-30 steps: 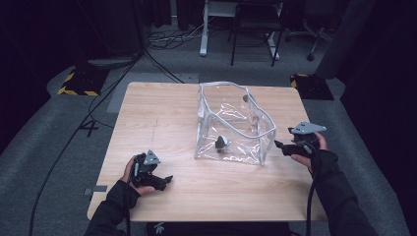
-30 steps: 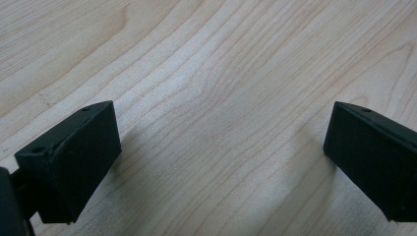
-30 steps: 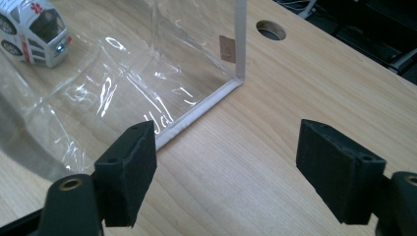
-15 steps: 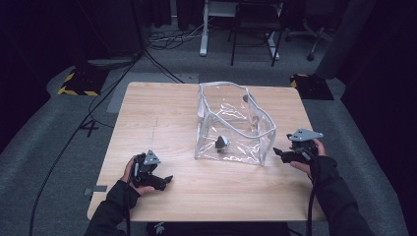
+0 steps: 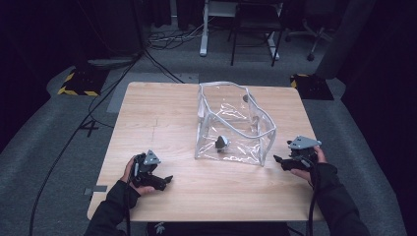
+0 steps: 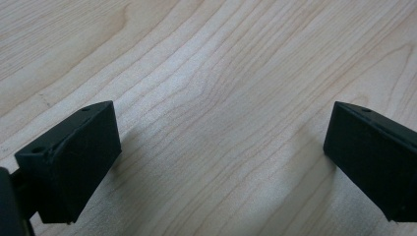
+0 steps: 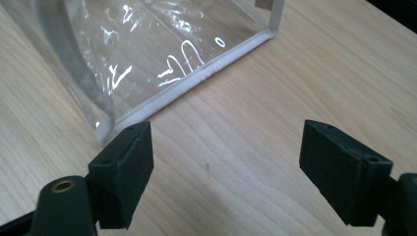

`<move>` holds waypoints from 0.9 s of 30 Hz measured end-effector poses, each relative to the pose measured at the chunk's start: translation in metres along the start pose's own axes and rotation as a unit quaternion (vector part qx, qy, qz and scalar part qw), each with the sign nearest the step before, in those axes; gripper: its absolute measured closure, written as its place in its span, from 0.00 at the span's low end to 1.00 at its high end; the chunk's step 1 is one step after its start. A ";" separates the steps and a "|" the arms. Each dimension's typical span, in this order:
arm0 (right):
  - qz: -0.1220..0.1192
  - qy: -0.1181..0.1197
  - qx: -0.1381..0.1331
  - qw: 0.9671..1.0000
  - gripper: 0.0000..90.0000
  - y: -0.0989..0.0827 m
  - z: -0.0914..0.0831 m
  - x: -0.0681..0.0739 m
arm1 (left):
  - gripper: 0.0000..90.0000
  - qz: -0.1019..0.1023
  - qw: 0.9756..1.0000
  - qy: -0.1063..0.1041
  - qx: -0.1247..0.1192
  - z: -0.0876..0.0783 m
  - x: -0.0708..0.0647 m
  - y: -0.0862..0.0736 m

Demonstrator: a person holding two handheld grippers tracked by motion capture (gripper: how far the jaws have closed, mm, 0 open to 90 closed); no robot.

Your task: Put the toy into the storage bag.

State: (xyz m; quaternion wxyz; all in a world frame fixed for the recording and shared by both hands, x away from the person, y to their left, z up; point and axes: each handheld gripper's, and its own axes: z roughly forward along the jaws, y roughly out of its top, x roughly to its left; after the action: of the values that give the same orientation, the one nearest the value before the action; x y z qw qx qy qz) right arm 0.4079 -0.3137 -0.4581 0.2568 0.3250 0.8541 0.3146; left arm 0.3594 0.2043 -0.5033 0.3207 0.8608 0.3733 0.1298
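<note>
No readable text, labels, brands or numbers anywhere. Only sign-like marking: yellow-black hazard stripes on a floor plate left of the table, another plate at right.

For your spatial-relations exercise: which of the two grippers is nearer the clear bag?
The right gripper, open beside the bag's near right corner. The left gripper, also open, sits farther off over bare table at the front left.
</note>
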 end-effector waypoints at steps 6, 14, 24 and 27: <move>-0.001 -0.002 0.006 1.000 0.23 -0.010 0.001 0.005 | 0.01 0.000 1.000 0.000 0.000 0.000 0.000 0.000; 0.004 0.003 0.016 1.000 0.23 -0.026 -0.001 0.009 | 0.01 0.000 1.000 0.000 0.000 0.000 0.000 0.000; 0.016 0.000 0.023 1.000 0.22 -0.046 -0.010 0.011 | 0.01 0.000 1.000 0.000 0.000 0.000 0.000 0.000; 0.022 -0.002 0.021 1.000 0.22 -0.051 -0.013 0.009 | 0.01 0.000 1.000 0.000 0.000 0.000 0.000 0.000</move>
State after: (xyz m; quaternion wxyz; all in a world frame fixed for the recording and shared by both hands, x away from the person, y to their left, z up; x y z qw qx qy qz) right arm 0.3735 -0.3422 -0.4881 0.2443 0.3492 0.8529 0.3017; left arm 0.3594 0.2043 -0.5033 0.3206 0.8607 0.3734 0.1298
